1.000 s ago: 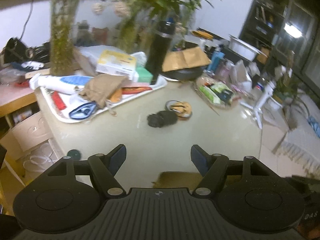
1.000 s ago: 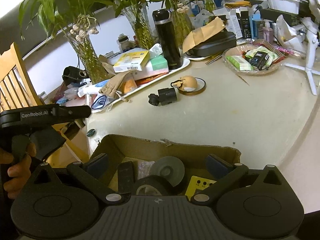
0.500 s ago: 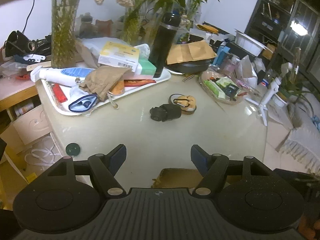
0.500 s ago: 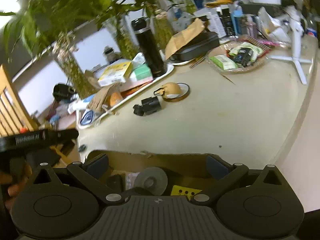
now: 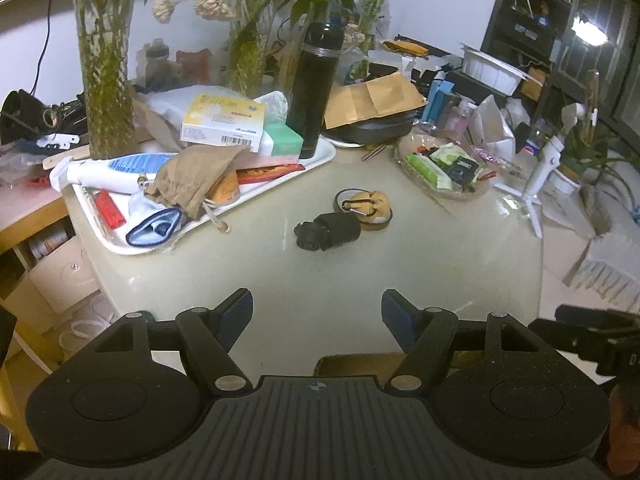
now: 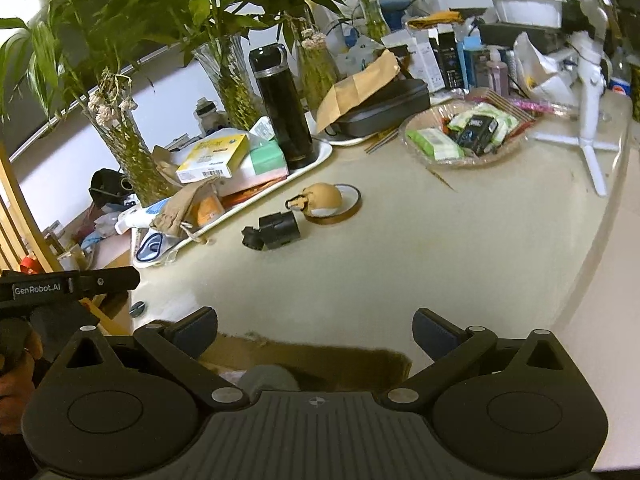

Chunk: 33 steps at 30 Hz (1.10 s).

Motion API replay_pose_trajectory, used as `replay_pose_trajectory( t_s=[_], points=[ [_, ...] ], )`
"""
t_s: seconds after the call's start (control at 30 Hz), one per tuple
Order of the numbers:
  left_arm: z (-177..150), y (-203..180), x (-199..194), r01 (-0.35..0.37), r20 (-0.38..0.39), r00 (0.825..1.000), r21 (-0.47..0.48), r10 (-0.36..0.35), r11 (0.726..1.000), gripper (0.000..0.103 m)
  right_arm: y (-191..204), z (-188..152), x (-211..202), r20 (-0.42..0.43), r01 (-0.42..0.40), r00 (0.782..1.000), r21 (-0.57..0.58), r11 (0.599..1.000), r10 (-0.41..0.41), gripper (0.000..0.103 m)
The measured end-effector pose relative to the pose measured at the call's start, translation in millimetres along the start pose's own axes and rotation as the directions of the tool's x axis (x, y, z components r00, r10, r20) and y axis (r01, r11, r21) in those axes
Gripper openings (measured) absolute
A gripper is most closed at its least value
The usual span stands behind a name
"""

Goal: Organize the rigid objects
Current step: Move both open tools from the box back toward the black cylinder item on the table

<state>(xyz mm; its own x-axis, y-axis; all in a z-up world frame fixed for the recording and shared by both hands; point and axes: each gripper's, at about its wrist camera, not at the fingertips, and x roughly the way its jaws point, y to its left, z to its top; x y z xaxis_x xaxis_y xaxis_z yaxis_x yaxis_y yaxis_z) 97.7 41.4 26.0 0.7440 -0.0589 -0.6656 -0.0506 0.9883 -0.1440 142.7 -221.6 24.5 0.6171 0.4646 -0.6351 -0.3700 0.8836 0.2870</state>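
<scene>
A black cylindrical gadget (image 5: pixel 329 231) (image 6: pixel 275 230) lies on the beige table, touching a tan pouch on a brown tape ring (image 5: pixel 368 207) (image 6: pixel 329 200). A cardboard box (image 6: pixel 312 354) sits at the near table edge under my right gripper, with a grey disc (image 6: pixel 267 376) inside. My left gripper (image 5: pixel 317 314) hangs open and empty above the near table. My right gripper (image 6: pixel 314 330) is open and empty too, over the box's far wall. Both point down at the table, well short of the gadget.
A white tray (image 5: pixel 120 246) at left is piled with boxes, a brown bag and a black flask (image 5: pixel 314 88). A glass dish of packets (image 5: pixel 440 168), a white tripod (image 5: pixel 538 176) and plant vases (image 5: pixel 106 80) ring the table. A hand holds the left gripper's body (image 6: pixel 60 286).
Both views have slid forward over the table: the box has sunk lower under the right gripper and shows less of its contents. Both grippers' jaws stayed as wide as before.
</scene>
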Motion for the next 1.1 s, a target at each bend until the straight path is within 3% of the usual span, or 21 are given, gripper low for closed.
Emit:
replay_pose_trajectory(
  t_s=[0.5,1.1],
  points=[
    [27,-9,51,-0.014,-0.058,0.998,0.151,0.023,0.988,0.071,-14,25,34,0.011,0.004,1.0,-0.034,0.999,-0.003,0.103],
    [43,-6,84,0.004,-0.092,0.996,0.155,0.01,0.988,0.071,-28,42,51,0.026,0.024,0.999,-0.014,1.0,-0.023,0.103]
  ],
)
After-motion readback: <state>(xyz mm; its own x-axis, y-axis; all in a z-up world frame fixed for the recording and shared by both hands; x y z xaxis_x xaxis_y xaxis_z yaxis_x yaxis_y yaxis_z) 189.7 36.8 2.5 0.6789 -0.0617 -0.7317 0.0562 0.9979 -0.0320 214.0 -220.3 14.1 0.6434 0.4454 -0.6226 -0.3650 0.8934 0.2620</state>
